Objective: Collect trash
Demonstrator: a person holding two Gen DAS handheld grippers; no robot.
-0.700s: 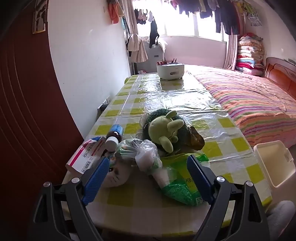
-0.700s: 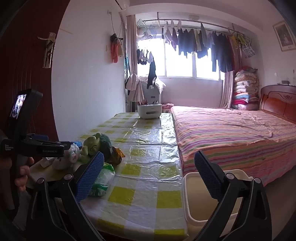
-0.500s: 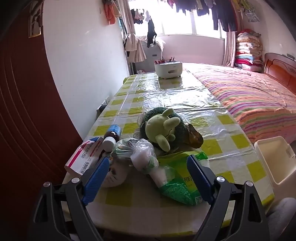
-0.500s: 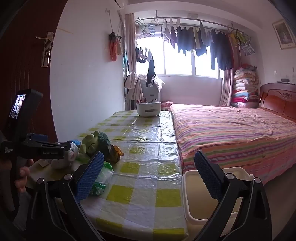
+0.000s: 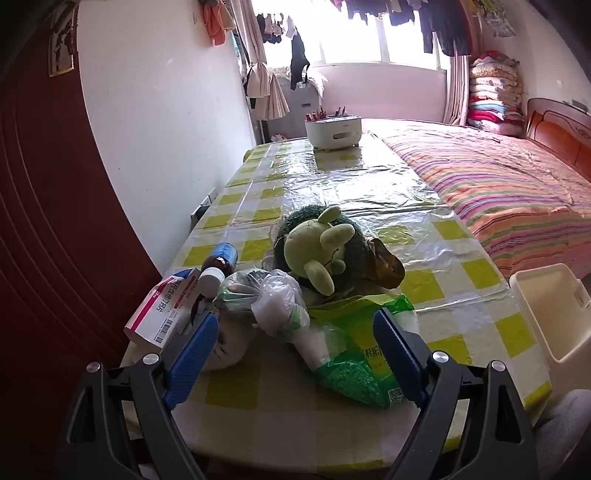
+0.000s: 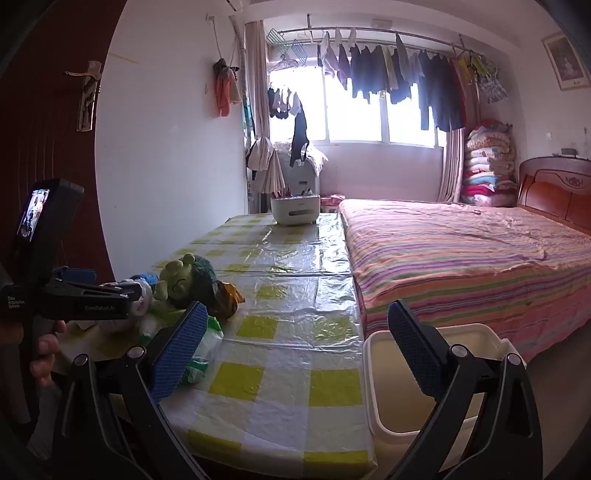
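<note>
While both tools are gaping wide and holding nothing, the left tool point(image 5: 291, 334) is hovering just before a clear plastic bag point(image 5: 275, 301) lying on the desk point(image 5: 436, 236). The right tool point(image 6: 295, 349) is hanging over the desk's edge beside a cream bin point(image 6: 476, 334)

A bright window point(image 6: 369, 110) fills the far wall, daylight washing out its panes. Clothes point(image 6: 406, 81) hang on a rail point(image 6: 369, 35) across it, with a curtain point(image 6: 258, 110) tied at its left. The left wall point(image 6: 166, 147) is plain white; a dark red door point(image 6: 48, 122) with a metal handle point(image 6: 86, 96) stands nearest. A long worktop point(image 6: 295, 258) in a yellow-checked cloth under clear plastic runs toward the window; a white box point(image 6: 294, 210) sits at its far edge. Along its right edge lies a bed point(image 6: 461, 251) with a striped sheet and a wooden headboard point(image 6: 554, 192). Folded quilts point(image 6: 487, 162) are stacked in the far right corner. A framed picture point(image 6: 565, 61), blurred, hangs on the right wall.
</note>
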